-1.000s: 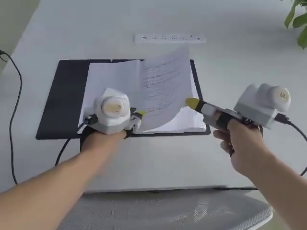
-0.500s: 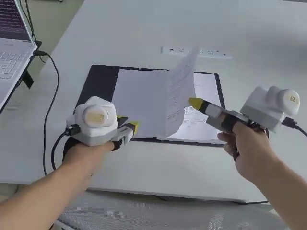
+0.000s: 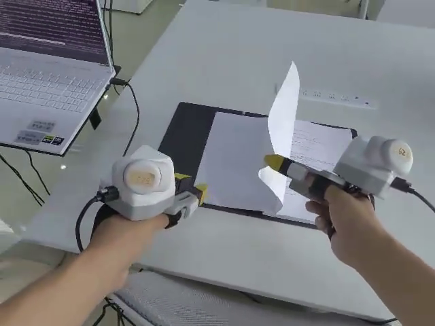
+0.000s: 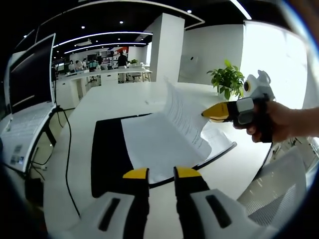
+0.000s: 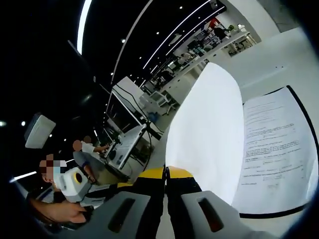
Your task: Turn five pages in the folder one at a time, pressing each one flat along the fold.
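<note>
The right gripper has its jaws pressed together on the lower outer edge of one page, with only a thin seam between the yellow tips in the right gripper view. The sheet stands nearly upright above those jaws, its blank side toward them and its top corner curling. To the right of the jaws lies the printed page, flat in the folder. The folder lies open on the white table.

The left gripper hangs just short of the folder's near edge. Its jaws are parted by a narrow gap and grip nothing. Ahead of them lies the flat blank page, with the black cover bare on its left side. Past that page the other gripper pinches the lifted sheet.

Open table runs along the folder's near edge, between both pairs of jaws. A laptop and a cable sit off to the left of the left jaws. A power strip lies beyond the folder's far edge.
</note>
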Demonstrator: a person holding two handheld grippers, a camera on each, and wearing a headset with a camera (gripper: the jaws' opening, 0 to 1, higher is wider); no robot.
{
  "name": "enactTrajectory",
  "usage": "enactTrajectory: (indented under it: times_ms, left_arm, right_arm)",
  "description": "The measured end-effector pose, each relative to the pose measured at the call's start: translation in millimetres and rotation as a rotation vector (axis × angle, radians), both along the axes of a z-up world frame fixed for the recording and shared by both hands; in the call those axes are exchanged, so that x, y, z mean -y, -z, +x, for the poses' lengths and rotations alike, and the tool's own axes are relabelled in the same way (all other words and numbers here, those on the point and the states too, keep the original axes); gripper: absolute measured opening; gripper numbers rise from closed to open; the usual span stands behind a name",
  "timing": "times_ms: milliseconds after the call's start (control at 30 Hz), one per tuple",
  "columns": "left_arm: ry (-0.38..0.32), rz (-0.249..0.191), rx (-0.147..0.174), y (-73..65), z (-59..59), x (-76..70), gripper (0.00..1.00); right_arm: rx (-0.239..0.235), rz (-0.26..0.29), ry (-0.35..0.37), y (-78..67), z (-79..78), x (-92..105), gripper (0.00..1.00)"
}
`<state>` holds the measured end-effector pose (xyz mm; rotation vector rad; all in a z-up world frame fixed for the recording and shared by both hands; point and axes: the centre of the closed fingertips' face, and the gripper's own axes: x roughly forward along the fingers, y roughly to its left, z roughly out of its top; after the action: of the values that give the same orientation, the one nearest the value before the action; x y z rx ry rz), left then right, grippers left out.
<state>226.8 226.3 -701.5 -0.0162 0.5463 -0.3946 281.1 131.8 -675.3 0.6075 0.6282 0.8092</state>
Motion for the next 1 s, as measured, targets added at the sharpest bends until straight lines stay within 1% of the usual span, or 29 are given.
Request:
enactTrajectory:
  times_ms: [33, 67, 133, 167, 200, 233, 300, 333, 367, 400, 433, 500, 533, 567, 633, 667, 700, 733, 767, 800, 867, 900, 933, 967, 1000]
  left_arm:
    - [0.001, 0.009, -0.004, 1.4, -0.8, -3.4, 0.16]
    - [-0.002, 0.008, -0.002, 1.9, -2.2, -6.6, 0.16]
    - [-0.012, 0.004, -0.007, 5.0, -3.6, -14.2, 0.17]
    - [-0.014, 0.006, -0.008, 6.0, -4.4, -16.7, 0.16]
    - [-0.017, 0.008, -0.009, 6.3, -5.7, -19.4, 0.16]
    - [-0.027, 0.002, -0.012, 6.6, -6.9, -23.0, 0.16]
    - [-0.037, -0.007, -0.014, 7.4, -8.7, -27.9, 0.16]
    - [-0.039, -0.008, -0.016, 8.2, -9.4, -29.6, 0.16]
    - [-0.044, -0.011, -0.018, 9.0, -10.0, -32.0, 0.16]
    - [-0.047, -0.013, -0.018, 9.2, -10.6, -33.4, 0.16]
    - [-0.048, -0.013, -0.02, 10.0, -11.0, -34.8, 0.15]
    - [-0.055, -0.011, -0.025, 12.9, -11.4, -38.5, 0.15]
    - [-0.059, -0.014, -0.026, 13.8, -11.5, -39.8, 0.15]
    - [-0.064, -0.022, -0.029, 14.9, -11.5, -41.0, 0.15]
    - [-0.066, -0.024, -0.03, 16.5, -11.2, -42.2, 0.15]
    - [-0.07, -0.024, -0.033, 18.0, -11.0, -43.4, 0.15]
    - [-0.072, -0.025, -0.035, 18.9, -10.8, -44.2, 0.15]
    - [-0.079, -0.032, -0.036, 19.6, -10.7, -45.1, 0.15]
    - [-0.082, -0.034, -0.037, 20.3, -10.4, -45.5, 0.15]
    - [-0.083, -0.034, -0.039, 21.6, -10.3, -45.8, 0.14]
    - [-0.083, -0.033, -0.046, 24.9, -10.5, -46.5, 0.14]
    - [-0.083, -0.031, -0.048, 26.2, -10.4, -46.9, 0.14]
    - [-0.083, -0.031, -0.052, 27.7, -10.3, -47.4, 0.14]
    - [-0.087, -0.032, -0.057, 29.9, -10.0, -48.4, 0.14]
    - [-0.089, -0.032, -0.059, 31.3, -9.4, -48.9, 0.14]
  right_arm:
    - [-0.015, -0.001, -0.006, 3.3, -0.3, -5.2, 0.0]
    - [-0.023, -0.007, -0.012, 6.7, -0.2, -12.0, 0.0]
    - [-0.03, -0.018, -0.032, 11.4, -1.3, -25.1, 0.0]
    - [-0.033, -0.018, -0.035, 12.0, -1.7, -27.7, 0.0]
    - [-0.037, -0.02, -0.042, 13.9, -2.5, -35.7, 0.0]
    - [-0.039, -0.025, -0.052, 16.2, -3.2, -40.3, 0.0]
    - [-0.065, -0.053, -0.071, 27.2, -4.2, -50.8, 0.0]
    - [-0.067, -0.051, -0.073, 29.5, -5.3, -57.7, 0.0]
    - [-0.093, -0.049, -0.075, 32.7, -7.3, -61.3, 0.0]
    - [-0.106, -0.046, -0.077, 36.3, -8.0, -67.2, 0.0]
    - [-0.108, -0.049, -0.078, 40.8, -4.8, -70.2, 0.0]
    - [-0.132, -0.06, -0.096, 51.2, -2.5, -78.5, 0.0]
    - [-0.133, -0.067, -0.103, 54.4, -2.0, -81.7, 0.0]
    - [-0.139, -0.089, -0.113, 62.2, -0.3, -84.7, 0.0]
    - [-0.162, -0.098, -0.128, 72.4, 1.3, -90.5, 0.0]
    - [-0.165, -0.108, -0.134, 76.6, 2.0, -92.0, 0.0]
    - [-0.166, -0.134, -0.142, 84.9, 3.1, -92.6, 0.0]
    - [-0.172, -0.135, -0.148, 89.2, 3.7, -94.0, 0.0]
    - [-0.185, -0.142, -0.157, 97.2, 4.5, -95.4, 0.0]
    - [-0.193, -0.157, -0.162, 103.2, 4.8, -95.0, 0.0]
    - [-0.201, -0.168, -0.175, 114.5, 6.3, -96.7, 0.0]
    - [-0.211, -0.181, -0.178, 119.5, 5.4, -96.4, 0.0]
    - [-0.212, -0.185, -0.181, 124.3, 6.2, -97.0, 0.0]
    - [-0.213, -0.187, -0.183, 125.8, 5.6, -97.3, 0.0]
    - [-0.226, -0.192, -0.186, 131.8, 5.0, -97.1, 0.0]
